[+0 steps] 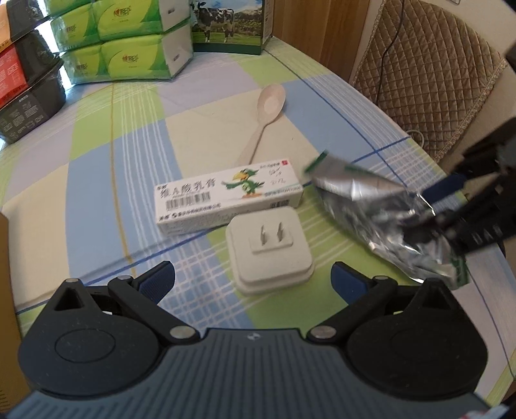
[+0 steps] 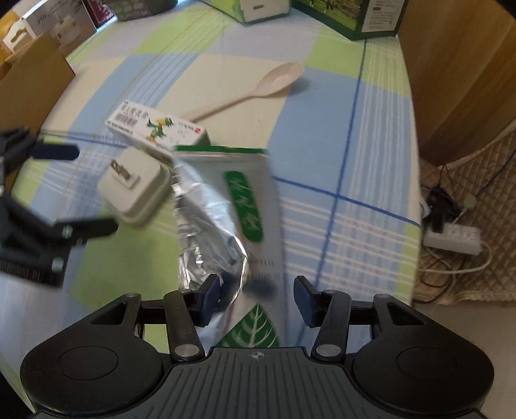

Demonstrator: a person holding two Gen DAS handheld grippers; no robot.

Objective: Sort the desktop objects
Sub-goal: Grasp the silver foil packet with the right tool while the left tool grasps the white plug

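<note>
A crumpled silver foil packet (image 2: pixel 222 219) with green print lies lengthwise between the fingers of my right gripper (image 2: pixel 258 298), which is shut on its near end. From the left wrist view the packet (image 1: pixel 377 216) is blurred, tilted over the table's right side, with the right gripper (image 1: pixel 435 212) on it. My left gripper (image 1: pixel 253 277) is open just behind a white plug adapter (image 1: pixel 269 251) that lies prongs up. Beyond it lies a white ointment box (image 1: pixel 225 201) with a green bird, then a beige spoon (image 1: pixel 264 116). The left gripper (image 2: pixel 77 190) also shows open beside the adapter (image 2: pixel 135 187).
The checked tablecloth (image 1: pixel 113 154) covers the table. Green tissue packs (image 1: pixel 129 38), a cow-print carton (image 1: pixel 232 25) and dark boxes (image 1: pixel 25 87) line the back. A cardboard box (image 2: pixel 29 83) stands left. A quilted chair (image 1: pixel 429 71) and a floor power strip (image 2: pixel 451 238) are off the right edge.
</note>
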